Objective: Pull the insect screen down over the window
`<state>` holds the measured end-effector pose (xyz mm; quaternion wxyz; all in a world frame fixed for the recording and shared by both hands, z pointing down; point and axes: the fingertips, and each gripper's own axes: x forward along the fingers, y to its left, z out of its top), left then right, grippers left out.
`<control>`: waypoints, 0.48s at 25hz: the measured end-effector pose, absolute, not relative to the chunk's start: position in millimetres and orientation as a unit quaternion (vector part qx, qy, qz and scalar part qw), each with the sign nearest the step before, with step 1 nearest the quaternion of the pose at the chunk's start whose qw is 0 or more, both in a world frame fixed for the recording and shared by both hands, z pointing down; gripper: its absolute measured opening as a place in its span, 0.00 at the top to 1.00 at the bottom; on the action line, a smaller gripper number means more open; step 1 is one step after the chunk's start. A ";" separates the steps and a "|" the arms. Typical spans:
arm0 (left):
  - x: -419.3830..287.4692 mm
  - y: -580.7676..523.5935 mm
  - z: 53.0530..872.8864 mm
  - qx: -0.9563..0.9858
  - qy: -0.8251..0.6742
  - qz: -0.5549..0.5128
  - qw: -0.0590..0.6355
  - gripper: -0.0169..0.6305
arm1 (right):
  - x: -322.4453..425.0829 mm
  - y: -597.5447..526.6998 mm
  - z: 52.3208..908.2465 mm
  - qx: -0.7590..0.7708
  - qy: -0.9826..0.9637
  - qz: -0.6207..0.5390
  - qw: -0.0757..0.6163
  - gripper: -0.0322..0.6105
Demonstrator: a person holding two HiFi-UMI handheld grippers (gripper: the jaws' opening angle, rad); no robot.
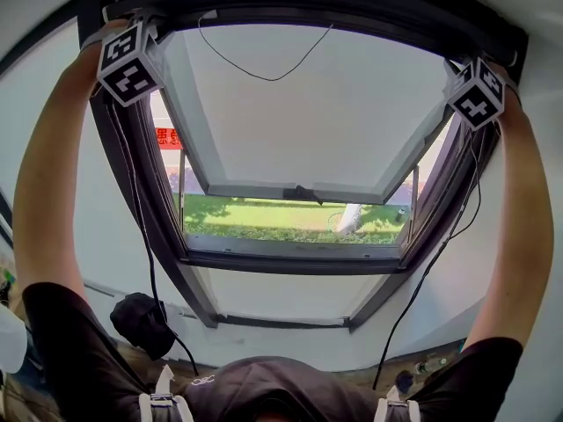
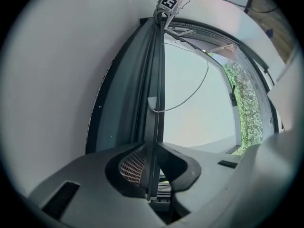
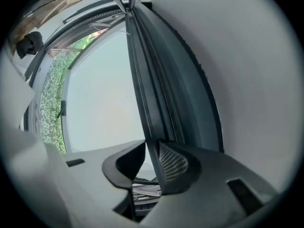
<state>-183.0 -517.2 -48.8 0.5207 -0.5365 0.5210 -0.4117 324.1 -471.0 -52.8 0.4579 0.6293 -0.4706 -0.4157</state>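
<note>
A person is reaching up with both arms. The left tongs (image 2: pixel 151 144) and right tongs (image 3: pixel 152 141) are each clamping the insect screen bar (image 2: pixel 156 75), which is sitting along the far top edge of the roof window (image 1: pixel 295 260).

Black short sleeves (image 1: pixel 62 323), checkered marker cubes (image 1: pixel 130 62), black cables (image 1: pixel 141 227)

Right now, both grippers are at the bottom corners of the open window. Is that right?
No. The head view shows the left gripper and the right gripper at the top corners of the open window, not the bottom ones.
</note>
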 end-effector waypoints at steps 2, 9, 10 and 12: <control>-178.6 -521.8 -46.3 -0.539 0.516 -0.417 0.519 0.84 | 326.6 -475.1 -50.8 0.629 -0.471 -0.414 0.460 0.81; -172.4 -532.4 -34.6 -0.557 0.505 -0.436 0.495 0.86 | 326.7 -476.8 -45.0 0.608 -0.470 -0.402 0.497 0.85; -172.0 -531.4 -34.5 -0.564 0.502 -0.438 0.487 0.86 | 327.0 -476.6 -44.7 0.606 -0.471 -0.400 0.500 0.85; -170.7 -529.9 -33.0 -0.573 0.496 -0.447 0.475 0.87 | 328.1 -475.9 -43.2 0.606 -0.476 -0.394 0.501 0.86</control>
